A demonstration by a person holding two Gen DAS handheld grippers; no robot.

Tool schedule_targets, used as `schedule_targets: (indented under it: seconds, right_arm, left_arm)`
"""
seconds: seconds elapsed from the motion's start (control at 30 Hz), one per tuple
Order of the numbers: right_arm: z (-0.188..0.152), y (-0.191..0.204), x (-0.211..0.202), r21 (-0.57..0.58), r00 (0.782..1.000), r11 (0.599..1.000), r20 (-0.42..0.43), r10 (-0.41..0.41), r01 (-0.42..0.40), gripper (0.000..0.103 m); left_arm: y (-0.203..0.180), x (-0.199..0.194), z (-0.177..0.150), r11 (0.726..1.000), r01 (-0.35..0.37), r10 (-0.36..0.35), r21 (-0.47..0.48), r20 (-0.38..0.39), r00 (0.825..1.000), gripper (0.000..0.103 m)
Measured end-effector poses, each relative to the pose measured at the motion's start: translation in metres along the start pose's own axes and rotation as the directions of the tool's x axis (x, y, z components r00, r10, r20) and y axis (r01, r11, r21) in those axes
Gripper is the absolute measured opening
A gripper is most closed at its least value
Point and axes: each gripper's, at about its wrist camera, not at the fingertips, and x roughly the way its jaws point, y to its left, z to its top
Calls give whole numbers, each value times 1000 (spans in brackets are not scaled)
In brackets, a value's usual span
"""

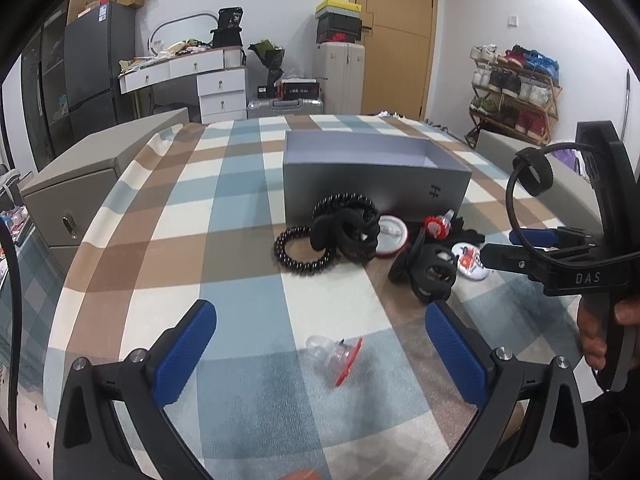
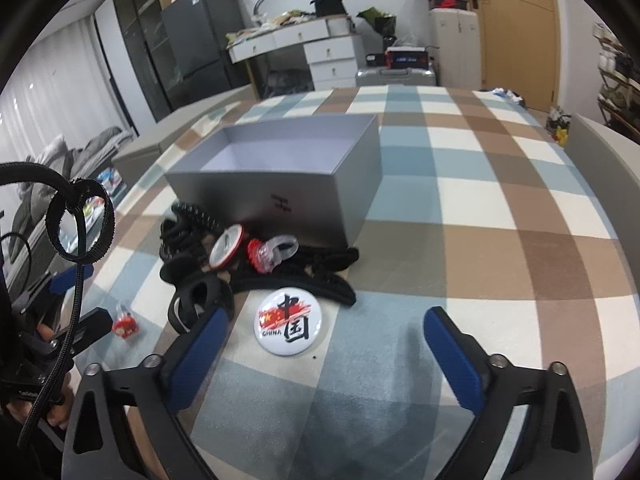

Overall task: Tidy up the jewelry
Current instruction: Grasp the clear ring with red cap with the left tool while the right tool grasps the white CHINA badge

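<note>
A grey open box (image 1: 376, 184) stands on the checked tablecloth (image 1: 240, 272); its inside looks empty in the right wrist view (image 2: 280, 168). In front of it lies a pile: a black spiral hair tie (image 1: 302, 248), black hair claws (image 1: 352, 232), a red-rimmed badge (image 1: 394, 234), a red and clear ring (image 1: 438, 226). A clear and red ring (image 1: 334, 354) lies between my open left gripper (image 1: 320, 356). My open right gripper (image 2: 326, 344) hovers around a white "China" badge (image 2: 288, 322). Another black claw (image 2: 200, 304) touches its left finger.
A grey cabinet (image 1: 92, 184) stands left of the table. White drawers, a suitcase, a wooden door and a shoe rack (image 1: 516, 88) stand behind. The right gripper's body and cable loop (image 1: 532, 176) show at the right of the left wrist view.
</note>
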Motion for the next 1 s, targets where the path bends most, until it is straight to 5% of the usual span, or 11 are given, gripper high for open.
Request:
schedule_targets:
  seconds: [0.1, 0.37, 0.53, 0.67, 1.0]
  right_arm:
    - [-3, 8, 4, -31, 1000, 1000, -20, 2, -3, 84]
    - [-3, 32, 12, -135, 999, 990, -38, -37, 32, 66]
    - [-6, 38, 12, -175, 996, 981, -19, -92, 88, 42]
    - [-3, 29, 10, -139, 999, 990, -20, -41, 38, 42]
    - [1, 13, -19, -64, 995, 997, 91, 43, -37, 42]
  left_arm:
    - [0, 1, -3, 1000, 11, -10, 6, -22, 1000, 101]
    - [-4, 7, -11, 997, 69, -67, 30, -85, 994, 76]
    - [-4, 8, -16, 995, 99, -95, 27, -99, 990, 49]
    - [-6, 6, -17, 995, 89, -84, 48, -101, 991, 25]
    - [-6, -7, -13, 992, 123, -122, 32, -27, 992, 25]
